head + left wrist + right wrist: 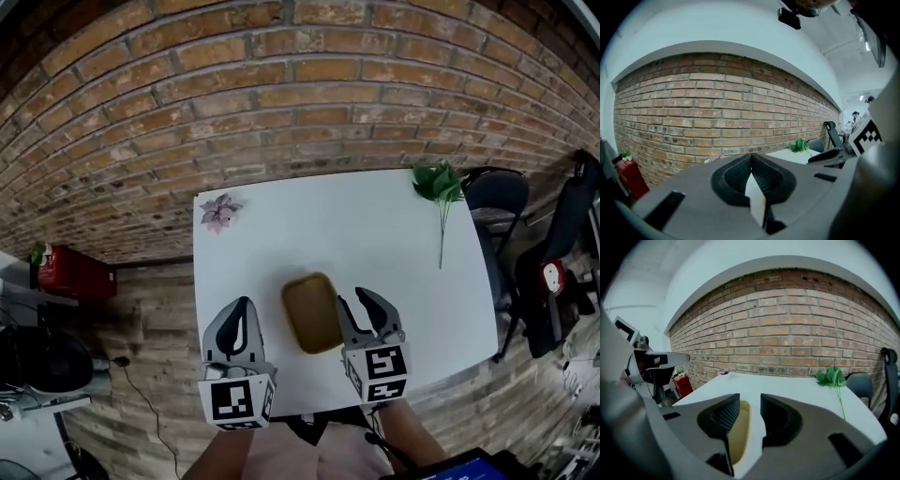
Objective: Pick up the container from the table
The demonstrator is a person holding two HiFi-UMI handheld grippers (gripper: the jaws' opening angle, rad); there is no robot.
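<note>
Container (312,312) between left gripper (244,303), jaws clenched, and right gripper (354,296), jaws released.

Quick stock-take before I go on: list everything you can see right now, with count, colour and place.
table: 1, white, centre, in front of the wall
container: 1, mustard yellow, on the table near its front edge, between the two grippers
flower: 1, pink, table's far left corner
sprig: 1, green, table's far right corner
wall: 1, red-brown brick, behind the table
box: 1, red, left of the table by the wall
chair: 1, black, right of the table
left gripper: 1, grey-black, left of the container, shut, empty
right gripper: 1, grey-black, at the container's right edge, open
</note>
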